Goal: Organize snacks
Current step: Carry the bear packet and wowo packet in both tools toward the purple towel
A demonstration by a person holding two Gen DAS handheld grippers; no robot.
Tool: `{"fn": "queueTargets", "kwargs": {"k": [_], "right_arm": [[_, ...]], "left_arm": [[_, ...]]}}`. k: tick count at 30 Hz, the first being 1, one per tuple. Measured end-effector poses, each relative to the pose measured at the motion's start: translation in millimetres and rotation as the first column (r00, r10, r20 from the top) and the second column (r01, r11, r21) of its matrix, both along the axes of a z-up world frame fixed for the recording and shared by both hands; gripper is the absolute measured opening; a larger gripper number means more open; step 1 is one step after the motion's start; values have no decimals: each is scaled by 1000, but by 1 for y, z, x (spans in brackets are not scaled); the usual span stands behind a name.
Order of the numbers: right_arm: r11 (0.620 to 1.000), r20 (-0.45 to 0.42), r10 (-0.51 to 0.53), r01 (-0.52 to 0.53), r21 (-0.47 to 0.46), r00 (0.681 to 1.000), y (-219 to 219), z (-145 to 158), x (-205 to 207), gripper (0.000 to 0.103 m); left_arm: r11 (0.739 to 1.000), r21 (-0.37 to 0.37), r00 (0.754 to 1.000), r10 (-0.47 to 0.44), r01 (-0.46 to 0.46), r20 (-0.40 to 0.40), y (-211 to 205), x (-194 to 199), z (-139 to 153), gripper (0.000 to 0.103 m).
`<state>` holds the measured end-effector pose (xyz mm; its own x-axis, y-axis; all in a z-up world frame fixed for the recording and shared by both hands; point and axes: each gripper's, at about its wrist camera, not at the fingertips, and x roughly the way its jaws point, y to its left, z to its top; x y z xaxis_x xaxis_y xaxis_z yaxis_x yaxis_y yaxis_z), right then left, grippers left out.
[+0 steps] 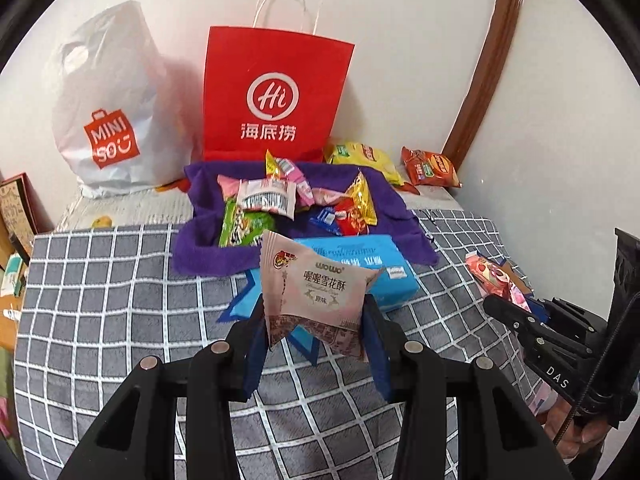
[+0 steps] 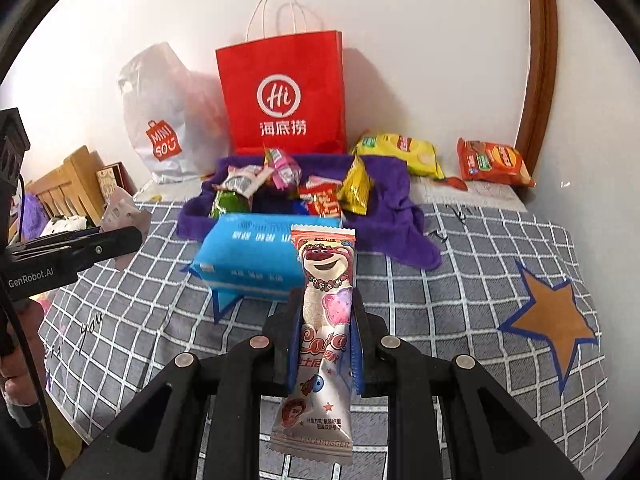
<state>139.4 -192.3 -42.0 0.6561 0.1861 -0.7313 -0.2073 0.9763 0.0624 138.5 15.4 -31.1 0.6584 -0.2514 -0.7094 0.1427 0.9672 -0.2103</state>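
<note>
The left hand-held gripper (image 1: 316,316) is closed on a pale pink snack packet (image 1: 316,284), held up above the checked cloth (image 1: 120,300) that covers the counter. The right hand-held gripper (image 2: 326,320) is clamped on a long bear packet (image 2: 324,320), whose lower end hangs out of the pads toward the camera. Just beyond both lies a blue pack (image 2: 252,256), touching the near edge of a purple towel (image 2: 396,208) heaped with small snacks (image 2: 320,196); several are piled so that their labels cannot be read. Behind the towel a red bag (image 2: 284,96) stands against the wall, a white bag (image 1: 108,120) to its left. Far right, a yellow packet (image 2: 404,152) and an orange packet (image 2: 496,162) lie near the wall corner. The cloth is bare on the near left and around the star (image 2: 552,316) at right. The counter's left edge drops off beside wooden furniture (image 2: 68,188), partly hidden by the left tool.
</note>
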Motion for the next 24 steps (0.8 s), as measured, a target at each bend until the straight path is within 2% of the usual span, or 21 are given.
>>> {"fn": "queueTargets", "kwargs": {"k": [9,24], "right_arm": [[1000,30,4,-5,6,1000,2,12,10,21],[1000,12,2,-2,-2,1000,7,5,23,21]], "left_arm": [[1000,6,1000,-4,3,16,-2,12,11,41],[1000,-3,1000,-18,18,10,1,23,8,41]]}}
